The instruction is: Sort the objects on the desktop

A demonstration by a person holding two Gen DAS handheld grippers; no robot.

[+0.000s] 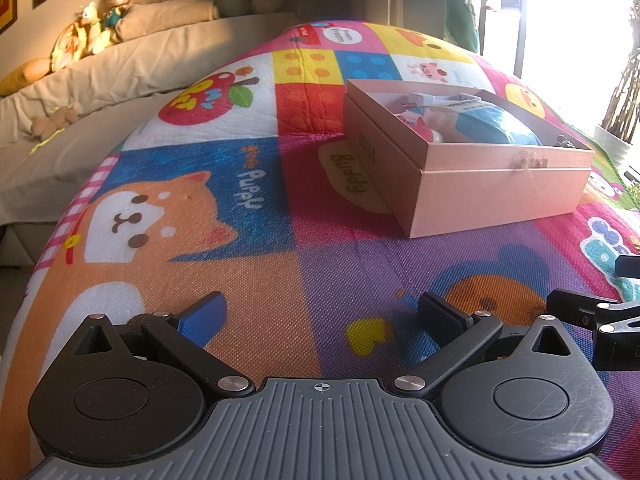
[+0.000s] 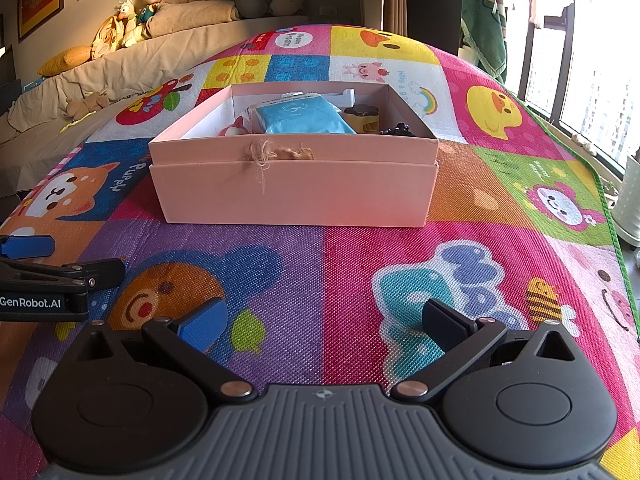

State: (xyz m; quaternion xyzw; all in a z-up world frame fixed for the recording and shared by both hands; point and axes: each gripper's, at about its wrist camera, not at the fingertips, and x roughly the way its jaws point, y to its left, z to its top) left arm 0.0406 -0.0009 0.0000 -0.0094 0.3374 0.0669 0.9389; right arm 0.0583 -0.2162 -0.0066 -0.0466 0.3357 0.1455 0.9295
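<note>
Both tools sit low over the colourful play mat (image 2: 328,264), each spread wide and holding nothing: the left hand-held gripper (image 1: 320,320) and the right hand-held gripper (image 2: 322,322). No loose object shows on the mat, so the sorting looks finished or nearly so; any next move would call for finding an item outside these views. The pink box (image 2: 296,192) stands ahead, holding a blue packet (image 2: 304,122), a yellow item (image 2: 362,120), a pink toy (image 2: 234,130) and something small and dark (image 2: 398,129)

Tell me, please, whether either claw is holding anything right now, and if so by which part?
Nothing is held: the left claw and right claw are both open and empty above the mat.
</note>
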